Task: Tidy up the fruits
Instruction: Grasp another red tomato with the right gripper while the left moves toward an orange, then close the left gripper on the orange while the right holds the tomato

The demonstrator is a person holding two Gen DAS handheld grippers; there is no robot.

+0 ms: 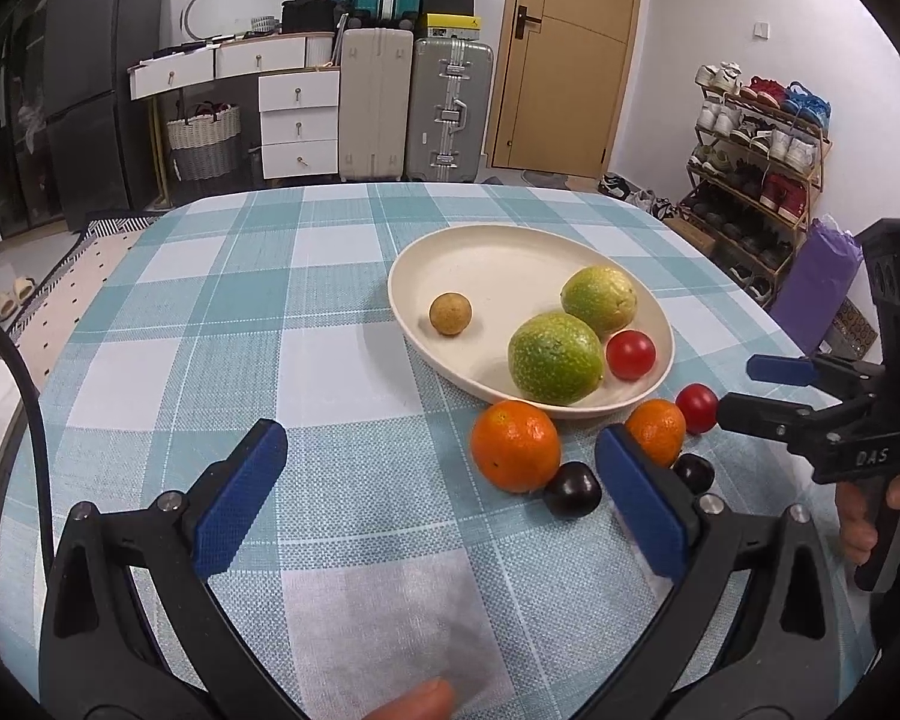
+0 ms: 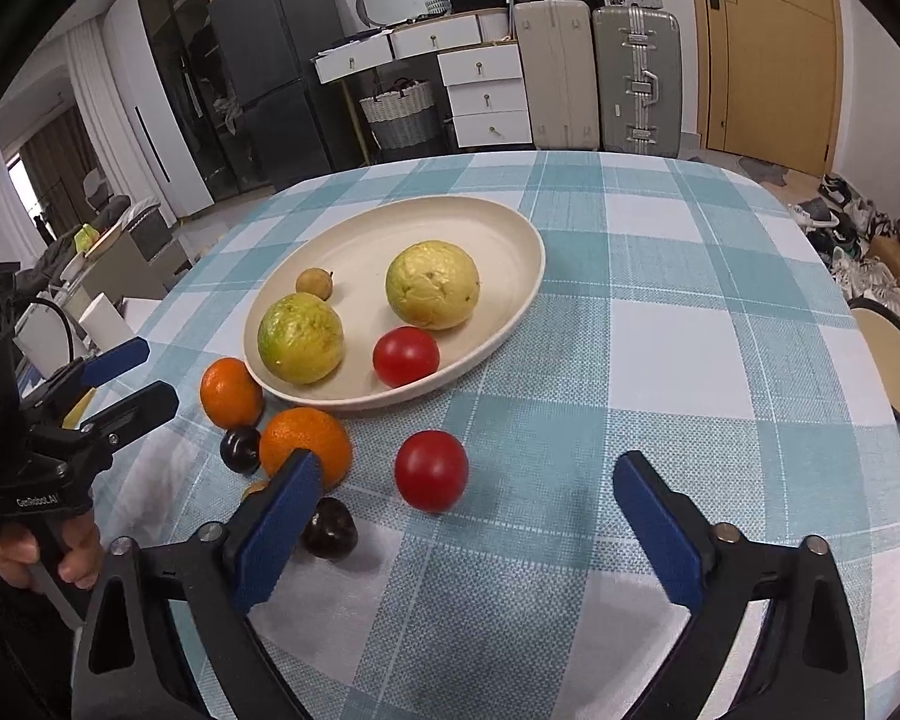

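A cream oval plate point(image 1: 486, 252) point(image 2: 450, 222) holds two green guavas point(image 1: 555, 357) point(image 2: 432, 285), a red tomato point(image 1: 630, 354) point(image 2: 406, 356) and a small brown longan point(image 1: 450, 313) point(image 2: 314, 283). On the cloth beside it lie two oranges point(image 1: 515, 445) point(image 2: 306, 447), a second tomato point(image 1: 696, 408) point(image 2: 431, 470) and two dark plums point(image 1: 572, 489) point(image 2: 329, 528). My left gripper point(image 1: 441, 498) is open and empty, just left of the oranges. My right gripper point(image 2: 468, 531) is open and empty, with the loose tomato just ahead between its fingers.
The table has a teal-and-white checked cloth point(image 1: 270, 312). Each gripper shows in the other's view, the right one at the table's right edge point(image 1: 810, 396) and the left one at its left edge point(image 2: 120, 384). Suitcases point(image 1: 414, 108), drawers and a shoe rack point(image 1: 756, 144) stand beyond the table.
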